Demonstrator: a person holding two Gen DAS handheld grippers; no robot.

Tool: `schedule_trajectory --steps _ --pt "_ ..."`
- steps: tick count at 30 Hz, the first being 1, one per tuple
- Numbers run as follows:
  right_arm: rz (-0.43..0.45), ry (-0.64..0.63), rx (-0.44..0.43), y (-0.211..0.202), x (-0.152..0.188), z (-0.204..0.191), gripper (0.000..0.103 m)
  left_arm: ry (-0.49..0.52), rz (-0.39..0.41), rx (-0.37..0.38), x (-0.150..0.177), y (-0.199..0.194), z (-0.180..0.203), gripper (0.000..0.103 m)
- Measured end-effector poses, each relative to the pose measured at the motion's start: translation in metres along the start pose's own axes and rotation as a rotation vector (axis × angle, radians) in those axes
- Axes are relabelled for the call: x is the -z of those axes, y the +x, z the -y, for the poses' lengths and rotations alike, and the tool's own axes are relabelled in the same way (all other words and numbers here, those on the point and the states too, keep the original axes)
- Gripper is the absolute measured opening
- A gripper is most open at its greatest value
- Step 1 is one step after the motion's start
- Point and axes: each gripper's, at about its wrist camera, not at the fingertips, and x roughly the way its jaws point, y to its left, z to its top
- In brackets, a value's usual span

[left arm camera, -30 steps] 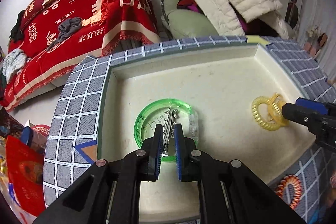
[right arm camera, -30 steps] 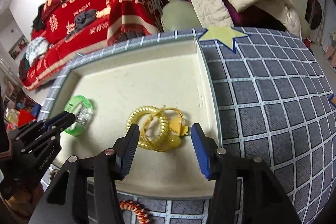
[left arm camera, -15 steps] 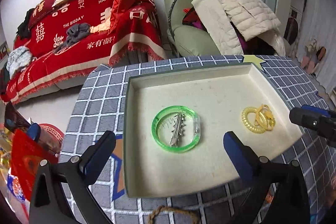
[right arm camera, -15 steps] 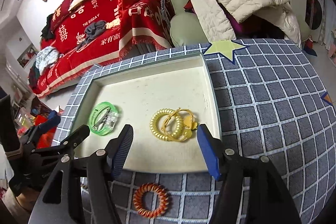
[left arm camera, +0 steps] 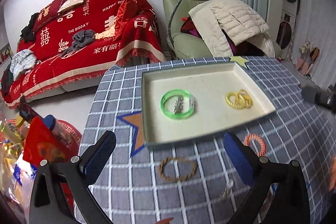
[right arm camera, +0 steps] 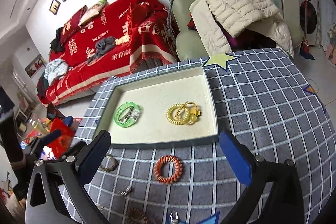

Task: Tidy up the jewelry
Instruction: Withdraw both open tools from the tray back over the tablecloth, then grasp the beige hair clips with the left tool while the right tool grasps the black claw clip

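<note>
Both pairs of jaws stand spread as wide as they go, with nothing between their blue pads; the right gripper (right arm camera: 166, 152) has only just been opening its jaws, and the left gripper (left arm camera: 170, 152) opened a little sooner. Each hangs above the near part of the tabletop (right arm camera: 273, 110), which wears a grey cloth with a white grid, and touches nothing. Nearest the left gripper, a brown rope bracelet (left arm camera: 177, 169) lies flat on the cloth between its pads but clear below them, and a small pale trinket (left arm camera: 227, 190) lies just to its right, too blurred to name. Under the right gripper an orange coil hair tie (right arm camera: 168, 169) lies on the cloth between the pads, with a brown beaded band (right arm camera: 109, 163) near the left pad and more small pieces at the very near edge, too blurred to tell apart. The cloth to the right of the orange coil is bare and gives open room. Just beyond the loose pieces sits the shallow tray (right arm camera: 163, 143), its near wall standing just past the pad tips. Inside, on the left, a green bangle (left arm camera: 178, 106) lies flat with a silver hair clip (left arm camera: 178, 104) resting within its ring; well apart on the right, a yellow coil hair tie (right arm camera: 178, 113) lies overlapped with thin yellow bands. The far half of the tray floor is bare. Behind the tabletop stand a red-covered sofa (left arm camera: 84, 35) and a green armchair (left arm camera: 189, 20).
</note>
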Motion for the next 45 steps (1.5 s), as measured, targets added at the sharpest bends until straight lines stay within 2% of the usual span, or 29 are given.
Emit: schedule_trajectory --steps 4,10,20,28,38,42,44,45 --pt "-0.020 -0.010 0.022 -0.019 0.011 -0.003 0.103 0.010 0.001 0.012 0.022 -0.019 -0.003 0.103" --pt "-0.050 -0.004 0.001 -0.042 0.034 0.000 0.103 0.051 -0.042 0.030 0.062 -0.030 -0.004 0.103" --pt "-0.151 -0.036 0.070 -0.050 0.099 0.010 0.103 0.137 -0.114 0.026 0.121 -0.030 0.009 0.103" --pt "-0.214 -0.065 0.126 -0.044 0.135 0.024 0.103 0.156 -0.117 0.012 0.135 -0.032 0.010 0.103" --pt "-0.195 -0.137 0.151 -0.043 0.141 0.023 0.102 0.177 -0.095 0.038 0.134 -0.029 0.014 0.103" --pt "-0.196 -0.171 0.156 -0.037 0.139 0.019 0.093 0.212 -0.095 0.053 0.133 -0.026 0.019 0.103" --pt "-0.202 -0.190 0.163 -0.032 0.139 0.017 0.085 0.229 -0.105 0.057 0.133 -0.024 0.021 0.103" --pt "-0.207 -0.196 0.167 -0.029 0.139 0.017 0.075 0.232 -0.112 0.056 0.133 -0.022 0.021 0.103"
